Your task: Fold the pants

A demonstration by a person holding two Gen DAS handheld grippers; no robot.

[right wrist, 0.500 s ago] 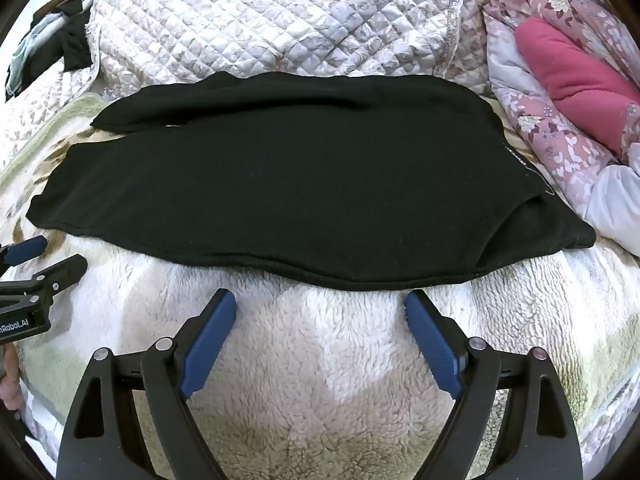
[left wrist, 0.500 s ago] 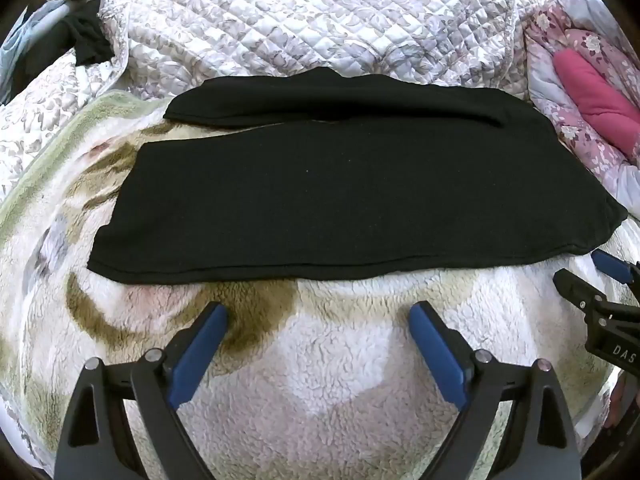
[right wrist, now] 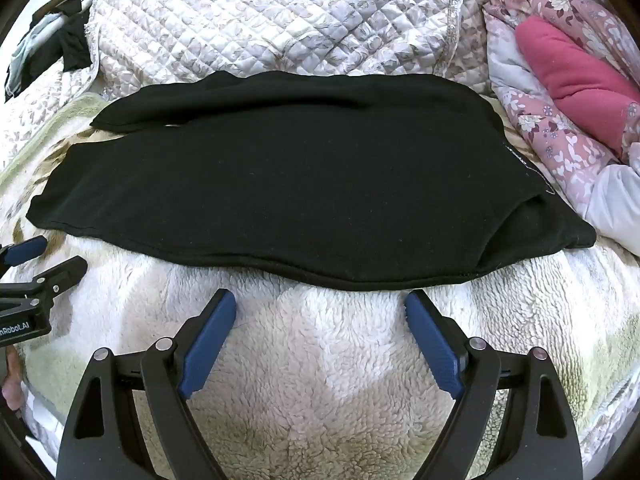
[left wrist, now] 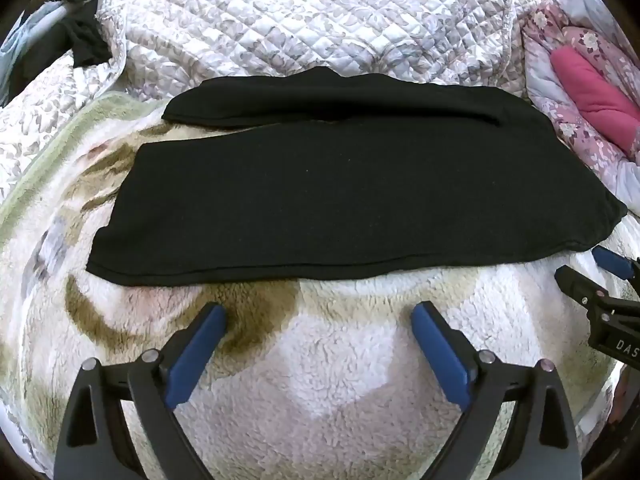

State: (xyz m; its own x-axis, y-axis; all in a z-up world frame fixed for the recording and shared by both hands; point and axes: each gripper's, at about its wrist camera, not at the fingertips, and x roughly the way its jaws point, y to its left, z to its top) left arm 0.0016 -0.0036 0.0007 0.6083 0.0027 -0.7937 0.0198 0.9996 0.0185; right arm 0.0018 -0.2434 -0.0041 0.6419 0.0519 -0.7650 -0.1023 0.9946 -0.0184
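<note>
Both claws wide apart, short of the pants

The black pants [left wrist: 360,200] lie flat across the bed, long axis crosswise; left claw [left wrist: 318,338] and right claw [right wrist: 320,326] hover empty near the near hem, the right one nearer.

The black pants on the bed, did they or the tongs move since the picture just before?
Nothing visibly changed. The black pants lie spread flat on the fluffy blanket, and the left tongs and right tongs hang wide open in front of them, holding nothing.
</note>
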